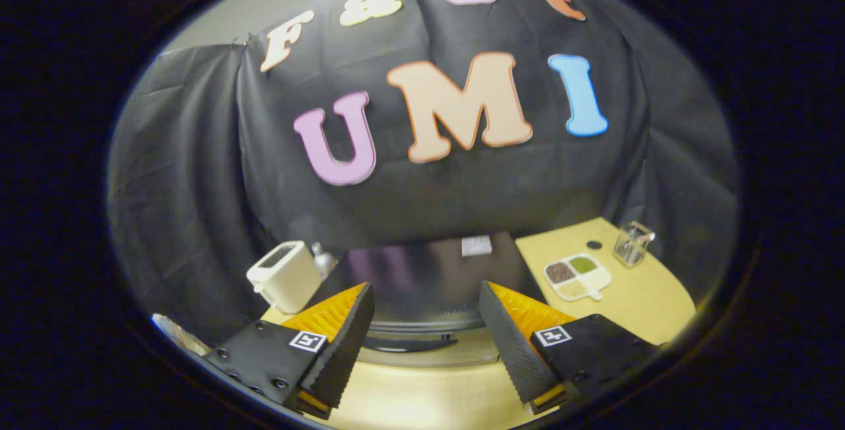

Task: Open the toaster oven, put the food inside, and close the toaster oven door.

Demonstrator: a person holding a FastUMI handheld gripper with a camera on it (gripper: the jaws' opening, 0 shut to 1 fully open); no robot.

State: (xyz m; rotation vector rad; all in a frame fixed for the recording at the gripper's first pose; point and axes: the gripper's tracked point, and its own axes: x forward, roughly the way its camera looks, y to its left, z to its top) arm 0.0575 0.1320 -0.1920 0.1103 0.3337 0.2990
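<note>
The toaster oven (422,265) is a dark glossy box seen from above, with a small white label on its top. Its front edge with a dark curved handle (409,343) lies between my fingers, lower down. My gripper (426,288) hovers above the oven's front, open, with nothing between the fingers. The oven's top shows in the wide gap between the fingertips. A white divided dish (577,277) with brown, green and pale fillings sits on the table to the right of the oven.
A white pop-up toaster (285,276) stands left of the oven, with a small silver thing behind it. A clear glass container (632,243) and a small dark disc (594,244) sit on the wooden table (647,304) at the far right.
</note>
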